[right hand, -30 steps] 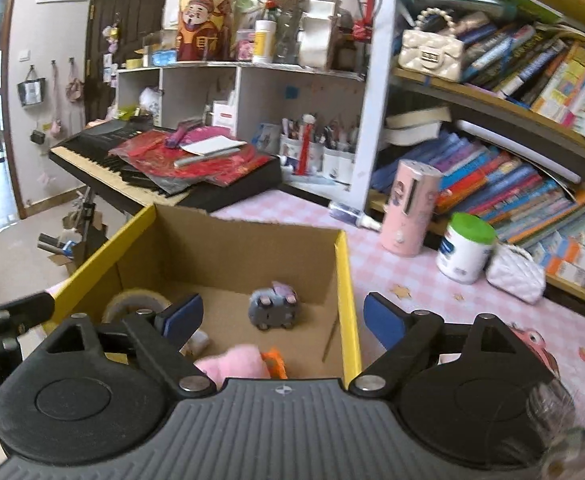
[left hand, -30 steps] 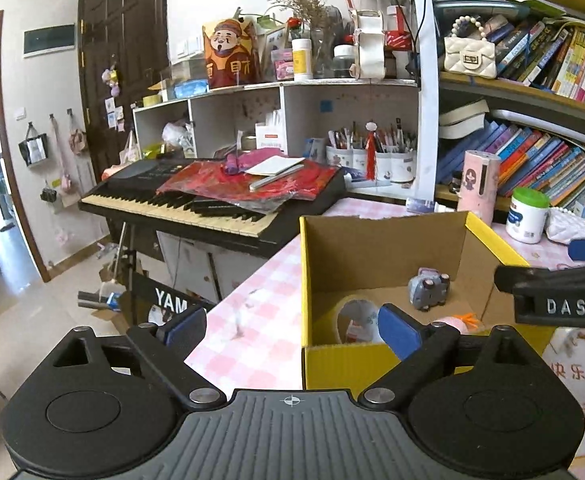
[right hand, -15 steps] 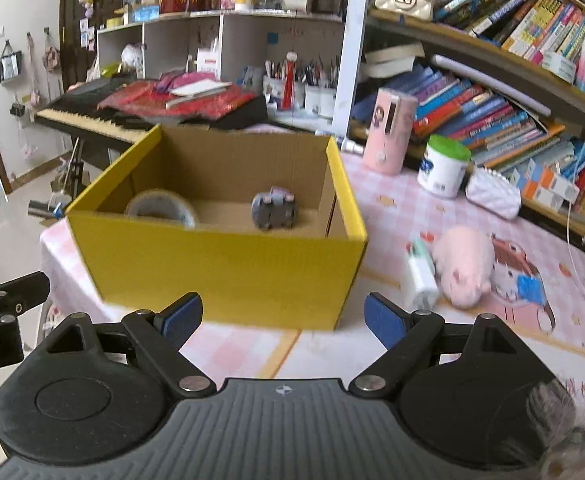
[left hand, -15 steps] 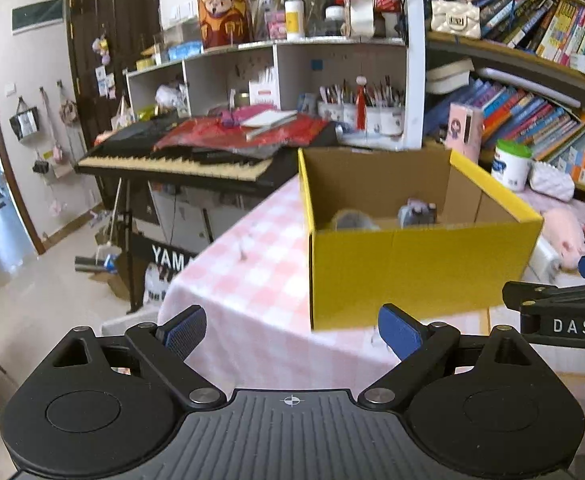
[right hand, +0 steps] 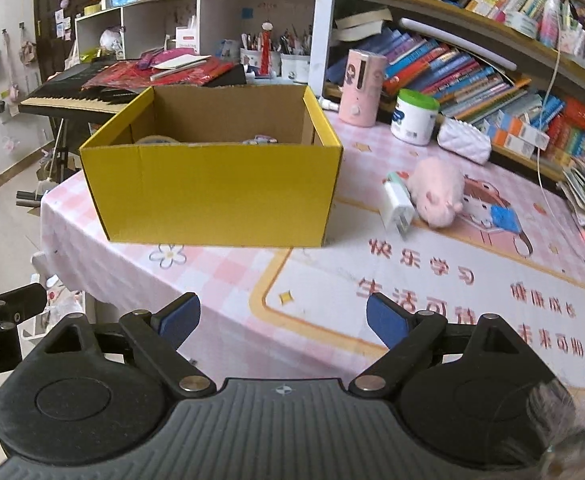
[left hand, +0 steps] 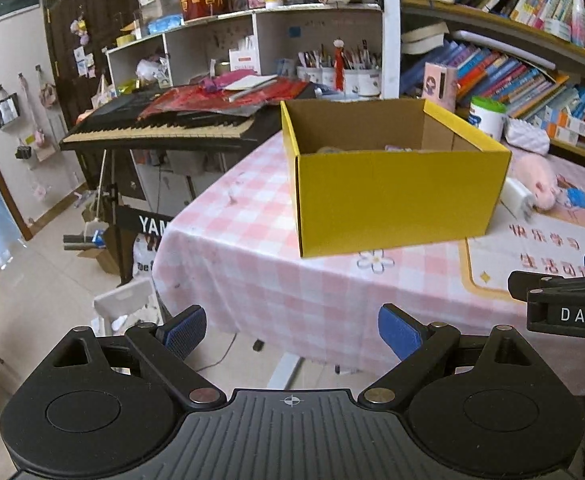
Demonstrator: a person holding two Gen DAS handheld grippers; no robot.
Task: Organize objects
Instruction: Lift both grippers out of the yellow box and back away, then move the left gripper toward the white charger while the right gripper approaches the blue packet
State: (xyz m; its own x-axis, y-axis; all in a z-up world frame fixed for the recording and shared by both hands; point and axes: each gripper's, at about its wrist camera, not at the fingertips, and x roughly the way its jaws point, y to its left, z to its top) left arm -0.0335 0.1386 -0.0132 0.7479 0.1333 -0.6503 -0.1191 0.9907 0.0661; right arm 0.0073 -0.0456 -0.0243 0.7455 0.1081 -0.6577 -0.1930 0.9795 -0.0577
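**Box partly filled, two items still out**

Left view: my left gripper [left hand: 290, 332] is hanging apart, empty; the yellow box [left hand: 396, 200] is sitting at 1 o'clock.

Right view: my right gripper [right hand: 282, 320] is gaping, empty. The tape roll [right hand: 157, 140] is lying inside the box; the charger [right hand: 397, 205] and pink plush [right hand: 436, 192] are waiting at 2 o'clock

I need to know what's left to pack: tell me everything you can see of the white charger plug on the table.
The white charger plug is a small blocky adapter that looks like plastic, with metal prongs at its near end and a greenish strip at its far end. It lies flat on the pink tablecloth, to the right of the yellow box and apart from it. The pink plush toy lies right against its right side.
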